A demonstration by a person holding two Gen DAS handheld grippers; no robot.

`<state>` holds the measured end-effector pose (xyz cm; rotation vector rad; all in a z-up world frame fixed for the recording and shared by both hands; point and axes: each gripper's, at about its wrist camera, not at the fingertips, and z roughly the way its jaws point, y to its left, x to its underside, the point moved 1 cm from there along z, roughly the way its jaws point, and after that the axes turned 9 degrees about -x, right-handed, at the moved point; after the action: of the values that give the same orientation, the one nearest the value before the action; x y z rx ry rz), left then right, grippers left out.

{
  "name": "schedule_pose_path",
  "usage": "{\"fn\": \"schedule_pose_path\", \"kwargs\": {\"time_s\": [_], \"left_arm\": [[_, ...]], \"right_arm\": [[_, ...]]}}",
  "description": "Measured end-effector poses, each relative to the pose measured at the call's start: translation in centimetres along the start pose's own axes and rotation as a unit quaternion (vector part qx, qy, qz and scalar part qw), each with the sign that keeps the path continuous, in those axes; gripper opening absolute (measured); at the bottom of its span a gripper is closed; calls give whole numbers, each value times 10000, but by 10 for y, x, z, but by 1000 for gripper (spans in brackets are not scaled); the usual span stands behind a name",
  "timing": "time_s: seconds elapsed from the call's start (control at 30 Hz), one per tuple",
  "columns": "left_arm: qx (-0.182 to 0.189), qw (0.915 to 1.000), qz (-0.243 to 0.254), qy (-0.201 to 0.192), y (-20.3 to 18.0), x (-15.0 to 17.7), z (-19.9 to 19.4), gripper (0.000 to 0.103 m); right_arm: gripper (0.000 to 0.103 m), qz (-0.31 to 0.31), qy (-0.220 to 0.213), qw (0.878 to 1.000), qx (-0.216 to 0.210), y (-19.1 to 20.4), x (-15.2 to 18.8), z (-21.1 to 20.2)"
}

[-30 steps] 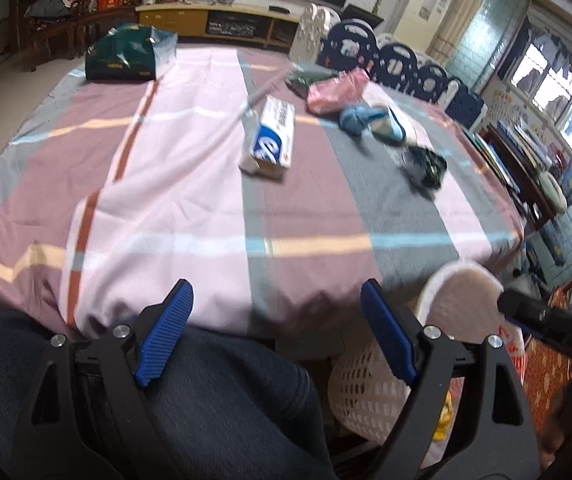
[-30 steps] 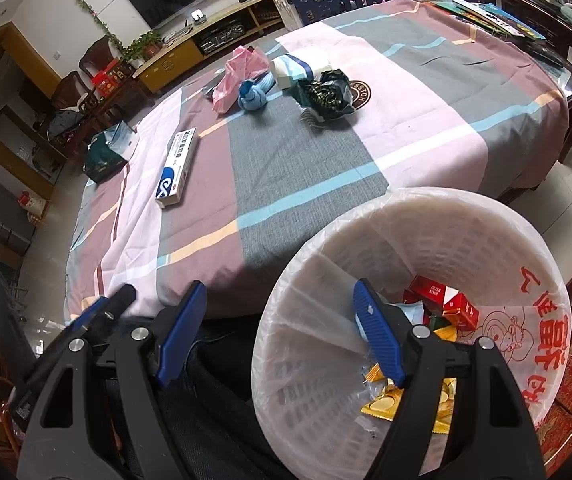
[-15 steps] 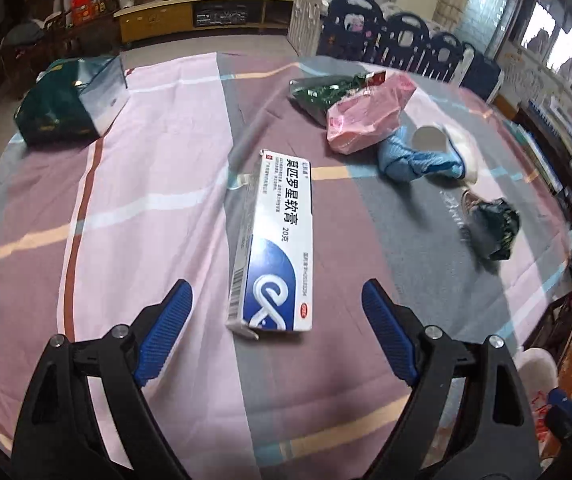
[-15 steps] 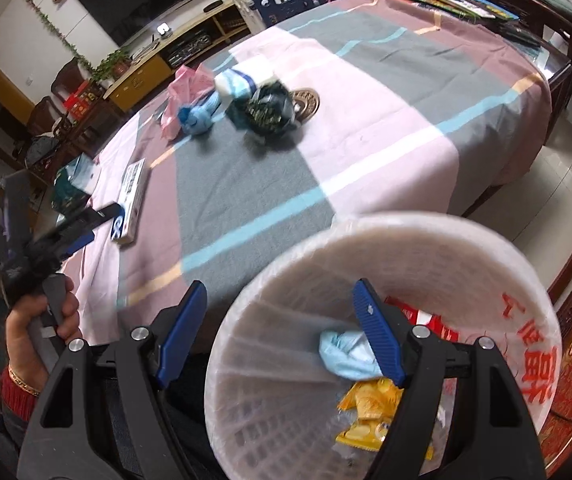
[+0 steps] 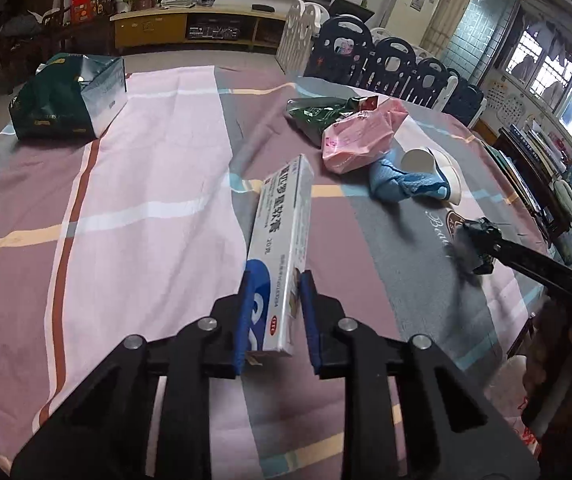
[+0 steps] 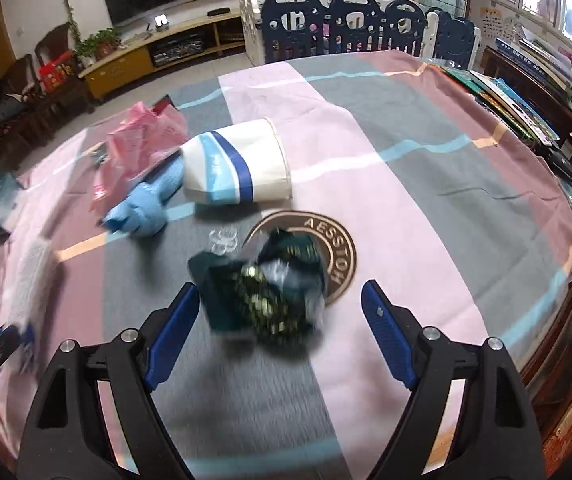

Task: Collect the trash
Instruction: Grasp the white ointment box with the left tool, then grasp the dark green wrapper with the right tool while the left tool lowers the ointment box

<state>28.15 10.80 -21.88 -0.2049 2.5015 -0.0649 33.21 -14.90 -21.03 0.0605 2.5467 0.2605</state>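
Living-room table under a striped cloth (image 5: 158,184), trash scattered across it. Left gripper (image 5: 274,316) has just been closing and is clamped on the near end of a box (image 5: 282,248): long white carton, blue mark, printed text, far end raised off the cloth. Judged light, stiff but crushable; an end grip lets it swing, so a hold nearer the middle would be steadier. Right gripper (image 6: 282,332) has just been opening, jaws apart, nothing between them, above a crumpled dark-green wrapper (image 6: 262,292). Wrapper judged light, soft and slippery; pinch the bulk.
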Motion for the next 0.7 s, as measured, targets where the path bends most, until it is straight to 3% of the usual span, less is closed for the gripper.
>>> {"fn": "schedule_pose_path", "kwargs": {"time_s": [0.03, 0.07, 0.2, 0.5, 0.53, 0.6, 0.63, 0.7], "left_arm": [[62, 10000, -9, -20, 2, 1, -4, 23], [116, 9999, -25, -31, 3, 4, -7, 22], [180, 9997, -117, 121, 8, 13, -5, 22], [640, 9973, -235, 258, 10, 31, -29, 23], [623, 9972, -191, 356, 7, 34, -29, 28], [578, 9973, -174, 429, 4, 38, -28, 51], [533, 9975, -180, 428, 3, 38, -28, 69], [437, 9979, -103, 475, -1, 35, -24, 73]], "right_arm": [[80, -17, 33, 10000, -20, 2, -2, 7], [65, -74, 55, 9999, -57, 5, -1, 10], [46, -511, 124, 9986, -72, 21, 8, 3], [46, -477, 180, 9961, -718, 25, 63, -56], [46, -482, 207, 9959, -743, 25, 71, -60], [46, -473, 247, 9956, -767, 25, 83, -67], [46, -456, 253, 9956, -775, 25, 88, -71], [46, -416, 230, 9956, -809, 26, 95, -78]]}}
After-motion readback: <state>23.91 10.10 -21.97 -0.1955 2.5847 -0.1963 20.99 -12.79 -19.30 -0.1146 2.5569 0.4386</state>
